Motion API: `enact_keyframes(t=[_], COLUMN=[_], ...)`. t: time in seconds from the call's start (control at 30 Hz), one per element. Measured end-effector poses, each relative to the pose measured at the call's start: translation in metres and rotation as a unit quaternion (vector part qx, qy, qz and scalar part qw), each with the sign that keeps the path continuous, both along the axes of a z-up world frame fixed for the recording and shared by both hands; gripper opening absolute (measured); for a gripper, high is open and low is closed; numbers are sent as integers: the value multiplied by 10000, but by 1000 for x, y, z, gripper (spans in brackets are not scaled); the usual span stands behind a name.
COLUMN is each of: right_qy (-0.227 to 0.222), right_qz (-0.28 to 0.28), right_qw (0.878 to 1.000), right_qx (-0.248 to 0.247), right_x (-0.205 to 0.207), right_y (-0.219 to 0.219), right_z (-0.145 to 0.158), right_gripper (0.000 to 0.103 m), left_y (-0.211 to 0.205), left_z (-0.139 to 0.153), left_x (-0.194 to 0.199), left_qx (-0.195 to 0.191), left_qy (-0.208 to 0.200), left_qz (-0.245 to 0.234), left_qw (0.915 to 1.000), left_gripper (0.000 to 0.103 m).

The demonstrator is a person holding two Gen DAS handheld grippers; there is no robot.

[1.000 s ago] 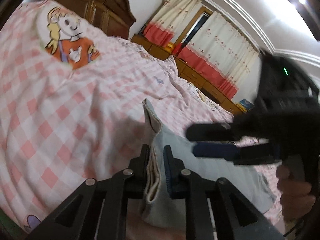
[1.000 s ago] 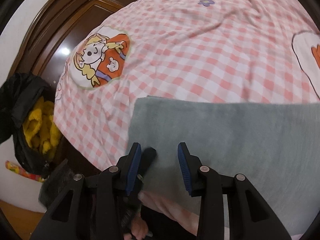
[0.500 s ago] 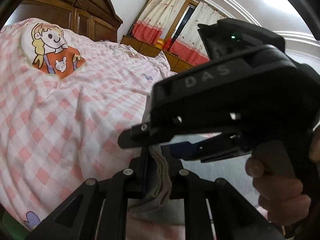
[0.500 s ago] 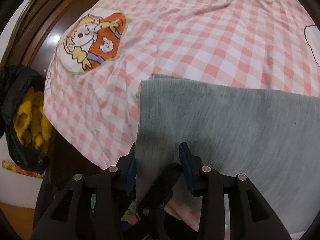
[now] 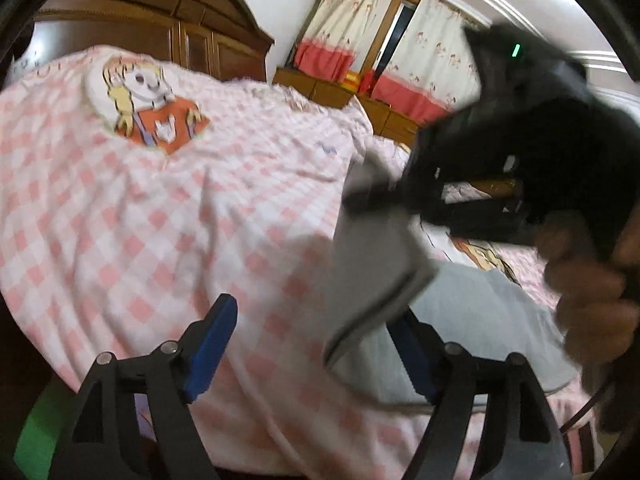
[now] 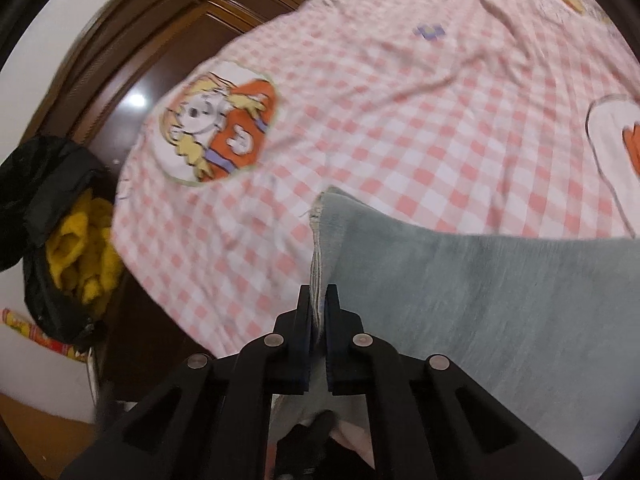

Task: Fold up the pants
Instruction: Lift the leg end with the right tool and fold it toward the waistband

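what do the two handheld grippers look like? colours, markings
Both are black plastic with silver pivot screws and blue finger pads. The left gripper shows its blue pads clearly. The right gripper has a bulky black body with a small green light.

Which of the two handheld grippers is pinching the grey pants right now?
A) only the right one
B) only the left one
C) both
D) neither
A: the right gripper is clamped shut on the edge of the grey pants, while the left gripper is spread wide open with nothing between its fingers.
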State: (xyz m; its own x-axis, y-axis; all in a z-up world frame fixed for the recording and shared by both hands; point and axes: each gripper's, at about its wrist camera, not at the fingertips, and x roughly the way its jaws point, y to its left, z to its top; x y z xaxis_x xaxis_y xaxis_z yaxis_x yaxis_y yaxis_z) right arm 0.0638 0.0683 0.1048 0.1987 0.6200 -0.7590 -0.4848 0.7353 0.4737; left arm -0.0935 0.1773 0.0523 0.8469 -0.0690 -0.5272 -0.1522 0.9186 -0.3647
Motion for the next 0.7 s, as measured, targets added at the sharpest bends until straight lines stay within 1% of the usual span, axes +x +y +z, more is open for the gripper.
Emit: enact_keyframes(t=[0.1,0.23,0.37,0.5,0.6,0.67,0.7], right_qy=[-138,-149,-139,-227,-391,-533,-583], right_qz=[60,31,-51,-146,-291,-392,-445], right_qw=[9998,9996,9990,9982,9967,9955,9948], right_qx=[90,258,417,530,641,683,703], right_x=[-3,-6,-9,-11,-13,-14,-13], right_y=[-5,-19,-37,-58,-82,-101,-112], right_z=[17,35,50,67,85,96,101], right_gripper=[5,5,5,5,5,5,5], left_y=[-8,-24,-46,-67,-84,-99,-105], left_z=[-4,-7,-5,-7,-11,-15,-16], left_x=[4,6,8,17,30,38,40], left_qx=[-180,-495,-512,-624,-658,-596,-535], left_qy=[208,333,479,605,748,955,992], left_qz=[-55,-233,-231,19,-39,-67,-86], left_qw=[9996,9980,9973,9962,9950,9936,9936], left_gripper=[81,82,82,82,82,82,82])
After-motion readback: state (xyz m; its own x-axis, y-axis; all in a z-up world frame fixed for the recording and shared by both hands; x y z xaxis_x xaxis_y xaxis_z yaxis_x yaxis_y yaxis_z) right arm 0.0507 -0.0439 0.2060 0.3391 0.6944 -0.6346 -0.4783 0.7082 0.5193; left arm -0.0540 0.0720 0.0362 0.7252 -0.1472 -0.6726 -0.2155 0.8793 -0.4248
